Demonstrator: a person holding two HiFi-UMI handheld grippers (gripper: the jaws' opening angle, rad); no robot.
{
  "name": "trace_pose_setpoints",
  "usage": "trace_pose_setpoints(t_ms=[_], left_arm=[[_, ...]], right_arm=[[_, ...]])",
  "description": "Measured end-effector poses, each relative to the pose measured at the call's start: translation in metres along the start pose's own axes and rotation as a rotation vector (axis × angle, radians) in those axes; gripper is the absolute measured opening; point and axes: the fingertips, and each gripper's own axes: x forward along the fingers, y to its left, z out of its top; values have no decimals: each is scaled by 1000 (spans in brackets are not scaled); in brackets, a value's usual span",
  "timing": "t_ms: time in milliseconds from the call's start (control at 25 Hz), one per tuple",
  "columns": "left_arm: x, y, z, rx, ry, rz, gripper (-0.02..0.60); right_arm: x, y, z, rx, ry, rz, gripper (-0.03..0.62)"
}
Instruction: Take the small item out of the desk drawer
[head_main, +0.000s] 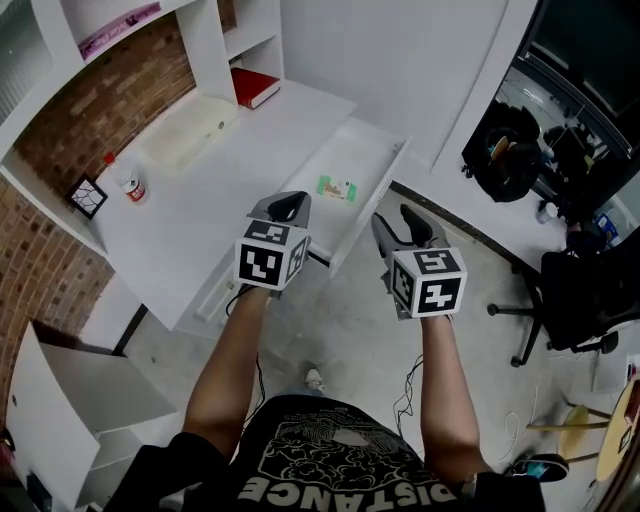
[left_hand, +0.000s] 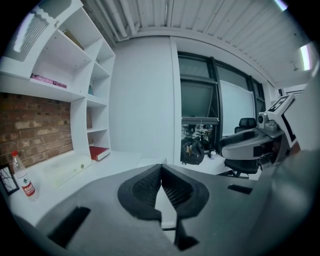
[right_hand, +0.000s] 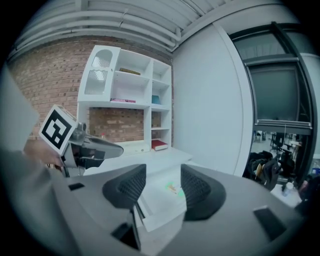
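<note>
One step, the approach, is judged in hand: the small item (head_main: 338, 188) lies in the open drawer (head_main: 375, 150) ahead of the parted, empty fingers (right_hand: 129, 186) of the right gripper (right_hand: 162, 176), to be closed around it next; the left gripper (left_hand: 161, 172) is seen with fingers together.

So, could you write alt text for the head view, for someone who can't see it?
Seen from above, a person holds two grippers near an open white desk drawer with a small green item lying inside. The left gripper is shut, the right gripper open and empty.
</note>
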Motion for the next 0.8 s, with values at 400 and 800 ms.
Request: trace_pose_setpoints(t_ms=[400,800], left_arm=[[25,36,3,-12,-5,-16,9],[37,60,-1,-34,-8,-4,9]], right_arm=[[47,10,9,-25,34,19,281],[76,19,7,-51,74,59,333]])
